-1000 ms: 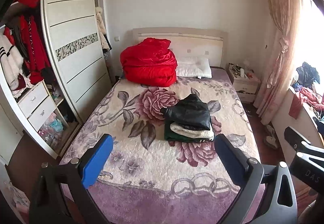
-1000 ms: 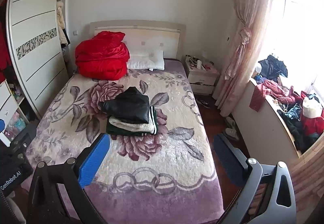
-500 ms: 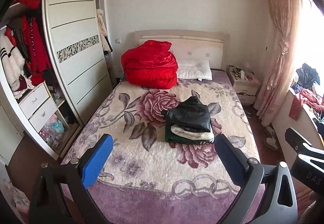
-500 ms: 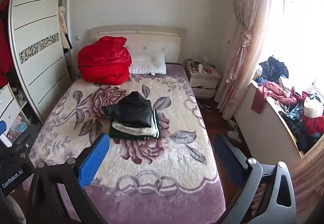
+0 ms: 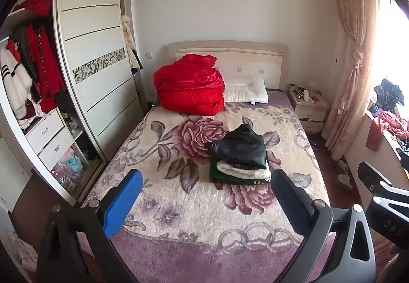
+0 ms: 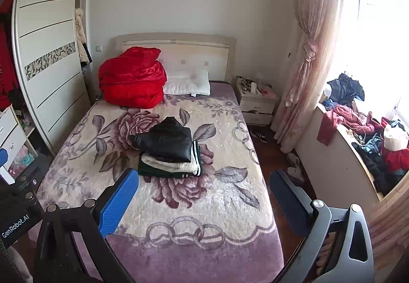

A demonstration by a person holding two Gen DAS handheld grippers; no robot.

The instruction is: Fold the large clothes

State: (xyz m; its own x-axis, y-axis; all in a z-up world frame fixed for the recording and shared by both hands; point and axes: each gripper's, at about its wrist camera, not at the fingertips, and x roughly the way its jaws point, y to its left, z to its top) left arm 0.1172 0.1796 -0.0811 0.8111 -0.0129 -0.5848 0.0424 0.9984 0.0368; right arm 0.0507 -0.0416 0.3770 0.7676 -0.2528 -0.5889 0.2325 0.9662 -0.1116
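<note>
A stack of folded clothes [image 5: 240,157] lies in the middle of the bed [image 5: 194,208]: a black jacket on top, a cream garment under it, a dark green one at the bottom. It also shows in the right wrist view [image 6: 168,152]. My left gripper [image 5: 204,185] is open and empty, held above the foot of the bed, short of the stack. My right gripper [image 6: 204,185] is open and empty, over the foot of the bed [image 6: 184,206] toward its right edge.
A red quilt [image 5: 189,86] and a white pillow [image 5: 245,91] lie at the headboard. An open wardrobe [image 5: 51,93] with hanging clothes stands left. A nightstand [image 6: 255,101], curtain [image 6: 311,53] and a ledge piled with loose clothes [image 6: 370,139] stand right.
Both grippers have drawn back and risen slightly from the bed, so the stack looks a little farther and lower. Both stay open. Nothing on the bed has moved.
</note>
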